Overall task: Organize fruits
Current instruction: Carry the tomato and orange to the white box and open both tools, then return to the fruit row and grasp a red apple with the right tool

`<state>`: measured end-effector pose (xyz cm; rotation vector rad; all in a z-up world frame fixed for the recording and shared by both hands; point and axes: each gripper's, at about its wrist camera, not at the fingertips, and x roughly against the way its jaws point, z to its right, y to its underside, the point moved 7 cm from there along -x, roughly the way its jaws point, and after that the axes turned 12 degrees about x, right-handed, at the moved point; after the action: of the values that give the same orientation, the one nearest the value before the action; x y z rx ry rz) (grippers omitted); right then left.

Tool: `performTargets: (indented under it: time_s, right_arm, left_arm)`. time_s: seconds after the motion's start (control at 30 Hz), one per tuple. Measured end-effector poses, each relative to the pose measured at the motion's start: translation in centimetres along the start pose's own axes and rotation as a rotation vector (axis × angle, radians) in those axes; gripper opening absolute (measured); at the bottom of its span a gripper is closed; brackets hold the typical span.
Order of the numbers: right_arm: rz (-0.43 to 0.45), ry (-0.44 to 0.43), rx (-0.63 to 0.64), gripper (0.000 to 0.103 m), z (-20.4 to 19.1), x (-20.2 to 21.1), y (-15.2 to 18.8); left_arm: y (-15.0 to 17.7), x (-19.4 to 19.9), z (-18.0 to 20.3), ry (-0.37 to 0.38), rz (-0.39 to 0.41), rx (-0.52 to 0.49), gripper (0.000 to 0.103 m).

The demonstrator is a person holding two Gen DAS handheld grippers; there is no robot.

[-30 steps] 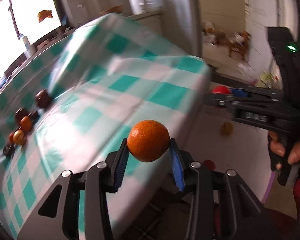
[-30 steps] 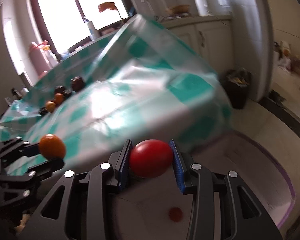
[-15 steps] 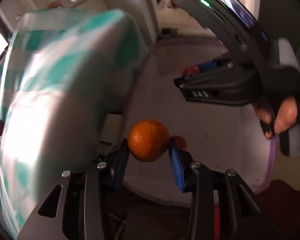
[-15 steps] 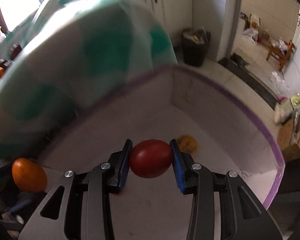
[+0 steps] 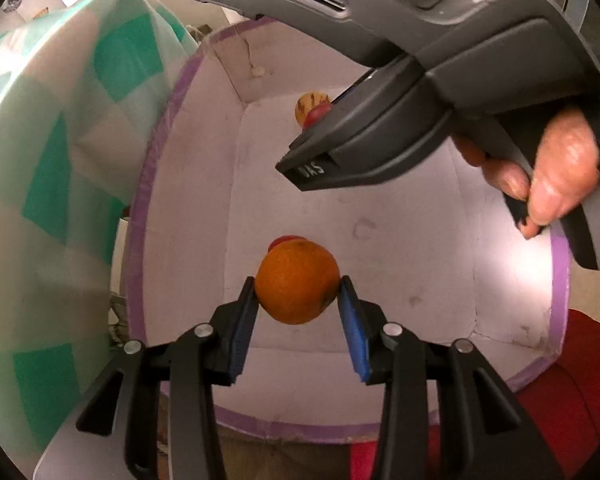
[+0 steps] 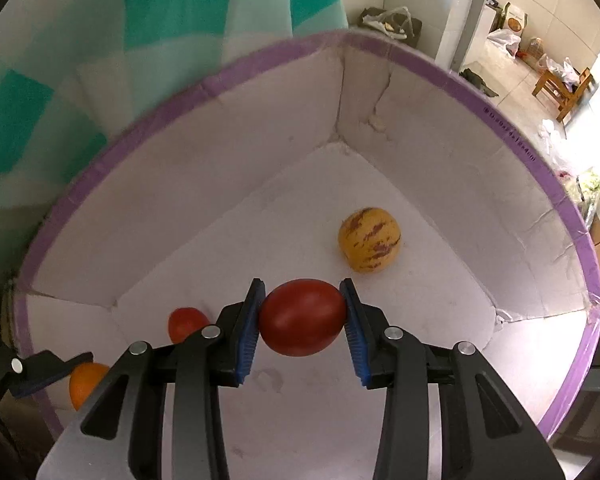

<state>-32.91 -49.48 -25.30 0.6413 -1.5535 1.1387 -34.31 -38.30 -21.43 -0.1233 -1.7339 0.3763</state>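
While over box [image 6: 500, 128], orange [image 5: 298, 282] between left hand-held gripper [image 5: 298, 300] pads

Matt white foam box [image 6: 228, 168], walls dented and scuffed, rim taped in dull purple; inside it a glossy, smooth red tomato [image 6: 302, 322] between ribbed blue rubber pads [image 6: 247, 334] on matt black plastic fingers with bright metal screws. Near the box's far corner, a waxy yellow melon [image 6: 369, 239] streaked purple; by its left wall, a dimpled, faintly shiny orange [image 5: 298, 282]. Beyond the box's rim, soft checked teal-and-white tablecloth [image 6: 100, 40], slightly sheeny.
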Motion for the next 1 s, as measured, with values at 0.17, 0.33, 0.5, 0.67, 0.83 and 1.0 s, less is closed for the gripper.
performTargets:
  time_s: [0.17, 0.33, 0.5, 0.67, 0.83, 1.0]
  right_arm:
    - [-0.014, 0.008, 0.001, 0.041, -0.3, -0.3, 0.0]
    - [-0.002, 0.006, -0.01, 0.057, -0.3, 0.1, -0.5]
    - [0.014, 0.023, -0.019, 0.067, 0.0, 1.1, -0.7]
    - [0.138, 0.052, -0.086, 0.071, 2.0, 5.0, -2.7]
    - [0.383, 0.028, -0.161, 0.079, 2.5, 12.0, -5.5]
    - [0.601, -0.08, -0.101, 0.087, -1.9, 18.3, -8.9]
  left_arm:
    - [-0.3, -1.0, -0.8, 0.016, -0.026, 0.044, 0.048]
    - [-1.0, -0.1, -1.6, 0.008, 0.024, 0.064, 0.069]
    - [-1.6, 1.6, -1.7, -0.026, 0.099, 0.063, 0.072]
    - [-2.5, 7.8, -1.9, -0.054, 0.328, 0.075, 0.077]
    - [-2.7, 16.1, -7.9, -0.139, 0.606, 0.236, 0.088]
    - [1.6, 22.3, -19.5, -0.238, 0.735, 0.562, 0.101]
